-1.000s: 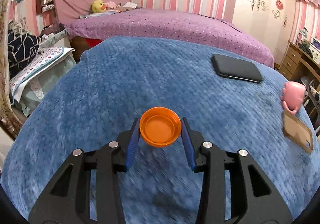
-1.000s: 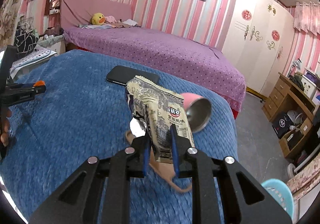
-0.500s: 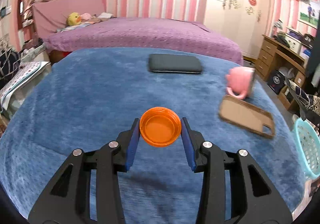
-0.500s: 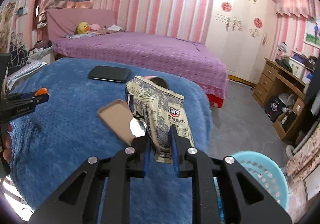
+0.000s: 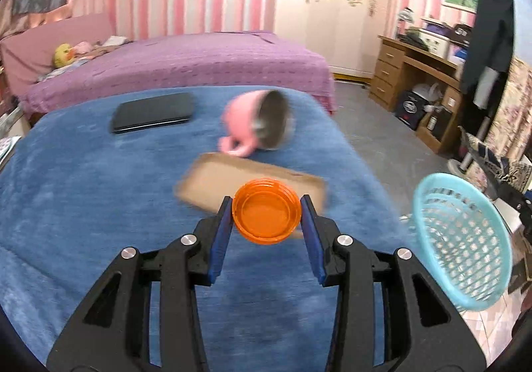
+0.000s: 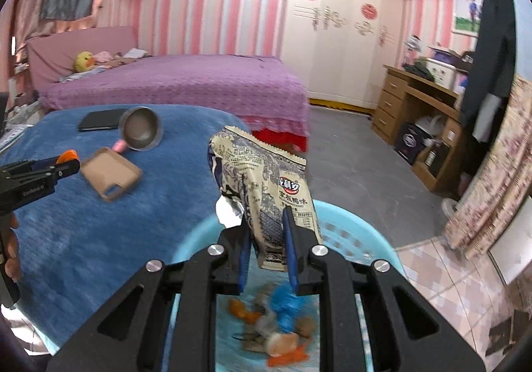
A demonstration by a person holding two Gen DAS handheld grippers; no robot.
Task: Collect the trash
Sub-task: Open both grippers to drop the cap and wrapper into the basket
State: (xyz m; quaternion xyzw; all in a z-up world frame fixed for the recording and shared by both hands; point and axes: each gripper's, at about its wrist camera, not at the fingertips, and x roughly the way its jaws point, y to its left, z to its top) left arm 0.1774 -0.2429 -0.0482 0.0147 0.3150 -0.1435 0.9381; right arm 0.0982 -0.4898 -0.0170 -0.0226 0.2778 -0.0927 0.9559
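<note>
My left gripper (image 5: 267,219) is shut on an orange plastic lid (image 5: 266,210), held above the blue blanket (image 5: 83,205). A light-blue mesh basket (image 5: 465,239) stands off the bed's right edge. In the right wrist view, my right gripper (image 6: 266,247) is shut on a crumpled beige snack bag (image 6: 266,179), which hangs over the same basket (image 6: 349,222). Several bits of trash (image 6: 276,322) lie in the basket's bottom. The left gripper (image 6: 65,161) with its orange lid shows at the left of that view.
On the blue blanket lie a tipped pink mug (image 5: 256,126), a brown phone case (image 5: 249,182) and a black phone (image 5: 153,112). A purple bed (image 5: 183,62) stands behind. A wooden desk (image 5: 419,79) and a hanging dark coat (image 5: 488,29) are at the right.
Both grippers swept right across the blanket with their loads. The right one now hangs over the basket; the basket has come into the left wrist view.
</note>
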